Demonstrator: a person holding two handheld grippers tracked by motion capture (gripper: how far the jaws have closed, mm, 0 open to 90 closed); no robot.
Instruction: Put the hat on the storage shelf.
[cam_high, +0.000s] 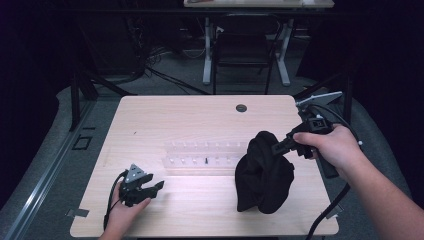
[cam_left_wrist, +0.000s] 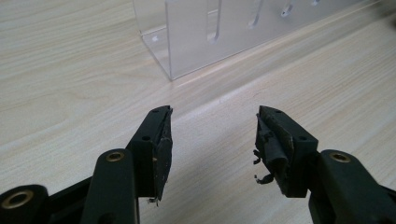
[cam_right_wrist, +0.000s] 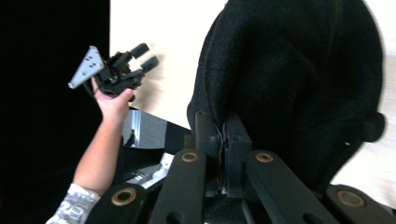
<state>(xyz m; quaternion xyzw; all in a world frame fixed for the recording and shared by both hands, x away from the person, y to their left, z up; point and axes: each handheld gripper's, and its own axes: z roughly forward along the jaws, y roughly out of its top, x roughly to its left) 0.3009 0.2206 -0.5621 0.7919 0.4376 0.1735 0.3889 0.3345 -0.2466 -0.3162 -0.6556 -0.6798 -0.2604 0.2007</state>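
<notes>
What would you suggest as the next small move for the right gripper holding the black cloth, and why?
Probably lift a little higher. The right gripper is shut on the top of the black cloth, whose lower folds seem to rest bunched on the table. The left gripper waits open and apart.

The pale tabletop (cam_high: 200, 120) is evenly lit from above, while the room around it is left dark with a purplish cast. Soft shadows are thrown beside objects. The black cloth (cam_right_wrist: 299, 70) is rendered nearly detailless, slightly blurred at its edges.

black cloth (cam_right_wrist: 299, 79) top cut off, rack (cam_left_wrist: 224, 32) cropped
</notes>
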